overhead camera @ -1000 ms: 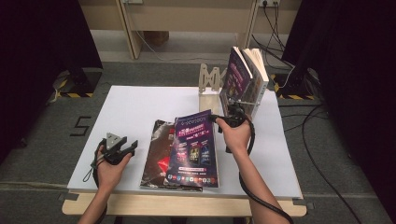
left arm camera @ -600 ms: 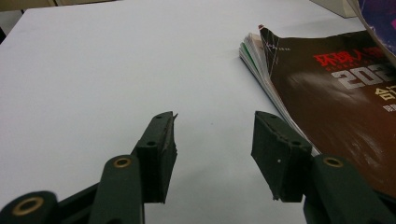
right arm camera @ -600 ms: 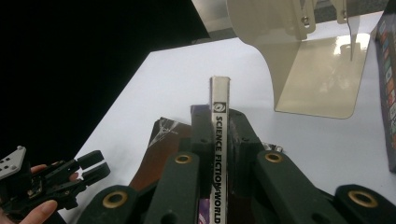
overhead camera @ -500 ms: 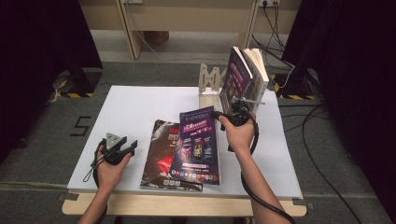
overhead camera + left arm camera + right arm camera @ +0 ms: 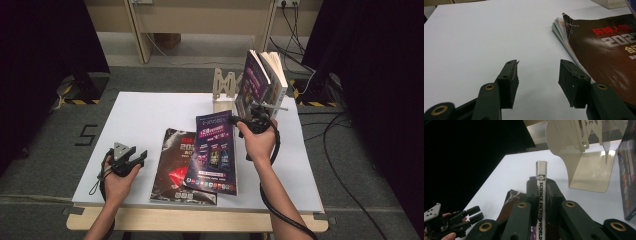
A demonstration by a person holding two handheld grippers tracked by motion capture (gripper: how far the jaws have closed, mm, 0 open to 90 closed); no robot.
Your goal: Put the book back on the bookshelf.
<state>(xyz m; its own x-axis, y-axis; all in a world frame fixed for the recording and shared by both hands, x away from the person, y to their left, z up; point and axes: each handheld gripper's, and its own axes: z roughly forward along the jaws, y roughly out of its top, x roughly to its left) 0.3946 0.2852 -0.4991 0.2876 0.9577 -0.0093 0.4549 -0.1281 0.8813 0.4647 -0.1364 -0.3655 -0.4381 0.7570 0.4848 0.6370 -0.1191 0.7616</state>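
- The right gripper [image 5: 239, 121] has its fingers [image 5: 532, 195] clamped on the spine of a purple magazine [image 5: 213, 150], which hangs tilted from them, long axis running down toward the desk [image 5: 145, 112].
- The bookend [image 5: 223, 90] and the upright books [image 5: 260, 82] stand just beyond those fingers.
- The left gripper [image 5: 137, 159], wide open and empty, rests well apart, beside the dark magazine [image 5: 175, 172] lying flat.
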